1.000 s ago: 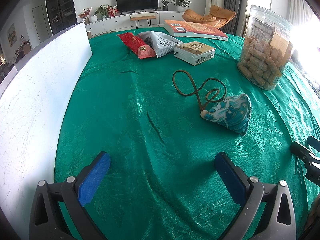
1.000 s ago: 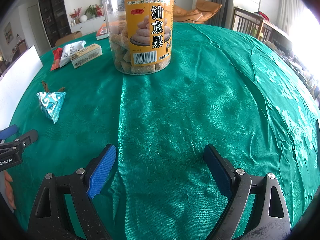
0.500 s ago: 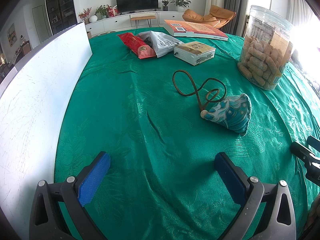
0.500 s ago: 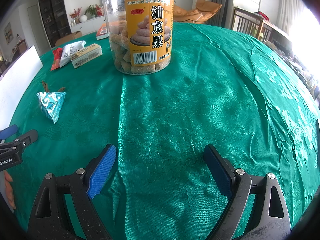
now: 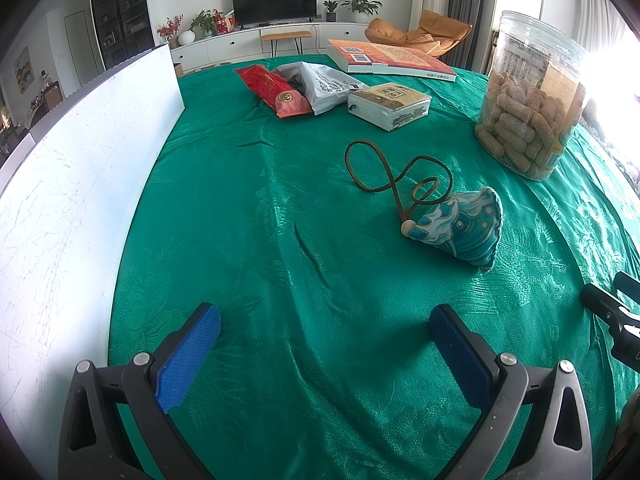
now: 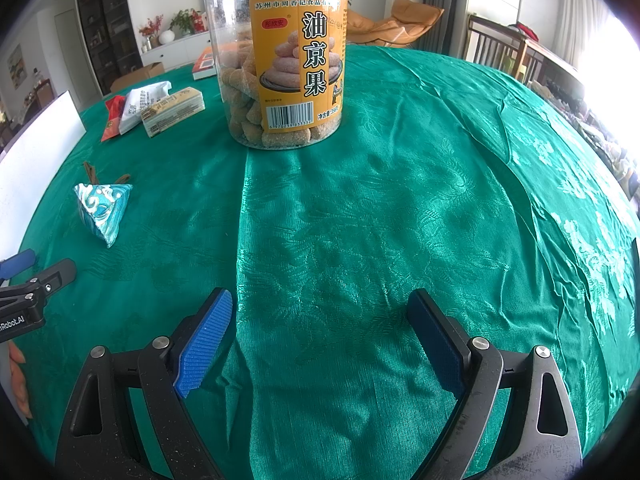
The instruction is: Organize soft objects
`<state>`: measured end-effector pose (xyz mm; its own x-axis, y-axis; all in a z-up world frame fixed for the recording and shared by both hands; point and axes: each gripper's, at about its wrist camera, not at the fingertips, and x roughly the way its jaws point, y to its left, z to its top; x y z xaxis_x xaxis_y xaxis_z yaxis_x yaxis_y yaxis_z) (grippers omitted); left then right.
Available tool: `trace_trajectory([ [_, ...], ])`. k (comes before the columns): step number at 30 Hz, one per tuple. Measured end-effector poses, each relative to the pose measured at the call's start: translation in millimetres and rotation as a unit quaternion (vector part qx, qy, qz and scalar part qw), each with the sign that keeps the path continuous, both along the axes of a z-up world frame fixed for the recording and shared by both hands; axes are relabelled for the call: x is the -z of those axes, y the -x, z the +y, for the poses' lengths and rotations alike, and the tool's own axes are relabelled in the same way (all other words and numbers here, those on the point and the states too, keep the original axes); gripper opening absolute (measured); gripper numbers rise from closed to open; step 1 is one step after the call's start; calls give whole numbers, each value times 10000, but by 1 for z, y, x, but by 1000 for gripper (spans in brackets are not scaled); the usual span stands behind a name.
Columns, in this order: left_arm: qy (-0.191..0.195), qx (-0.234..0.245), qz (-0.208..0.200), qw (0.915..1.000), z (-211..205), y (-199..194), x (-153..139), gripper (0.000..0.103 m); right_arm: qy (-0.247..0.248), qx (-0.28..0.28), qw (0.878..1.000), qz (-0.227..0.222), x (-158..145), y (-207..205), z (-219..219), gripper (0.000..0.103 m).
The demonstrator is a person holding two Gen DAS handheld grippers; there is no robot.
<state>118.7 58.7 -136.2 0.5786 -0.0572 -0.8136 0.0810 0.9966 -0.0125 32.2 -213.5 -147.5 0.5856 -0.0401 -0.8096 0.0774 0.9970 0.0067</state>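
A small blue-and-white fabric pouch [image 5: 460, 230], pyramid-shaped and printed with waves, lies on the green tablecloth [image 5: 280, 208] with its brown cord [image 5: 394, 174] looped loosely on the cloth behind it. In the right wrist view the same pouch [image 6: 103, 210] sits far to the left, well apart from both grippers.

The left gripper [image 5: 324, 344] hovers low over the cloth, level and pointing across the table, its blue-padded fingers spread wide with nothing between them; the pouch lies ahead and to the right of it. The right gripper [image 6: 320, 332] is held the same way, fingers wide apart and empty, aimed at the jar. Each gripper's black tip shows at the edge of the other's view, and a few fingertips [image 6: 18, 376] of the person's hand appear at the left border of the right wrist view.

A tall clear plastic jar [image 6: 280, 60] with an orange label stands upright beyond the pouch, its lower part filled with tan, sugar-coated finger-shaped snacks [image 5: 520, 132]; the upper part is empty.

Farther back lie a wrapped rectangular block [image 5: 390, 105], a white packet [image 5: 328, 86] and a red packet [image 5: 276, 90], the two packets touching, and a large orange book [image 5: 390, 60] lying flat. A white board [image 5: 76, 168] stands upright along the left edge of the table.
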Motion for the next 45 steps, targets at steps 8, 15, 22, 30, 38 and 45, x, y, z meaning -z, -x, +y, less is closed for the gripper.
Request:
trace_trajectory([
  [8,-14,77,111,9999,-1,-3,-1,103,-1,-2,10000,0,0,0,1,91],
  [15,654,-65,-31,9978,11,-22,-59,103,1,-4,10000,2,0,0,1,91],
  [22,1106,-387,306,9926,12,-144,-92,103,-2,-7,10000,2,0,0,2,91],
  [30,787,-600,877,9912,1,-269,-42,102,-1,-8,10000,3,0,-1,2,91],
  [38,36,-870,870,9924,-17,-302,-8,83,-5,-29,10000,17,1,-1,4,93],
  [45,804,222,612,9946,-31,-252,-46,54,-6,-39,10000,26,1,-1,5,94],
])
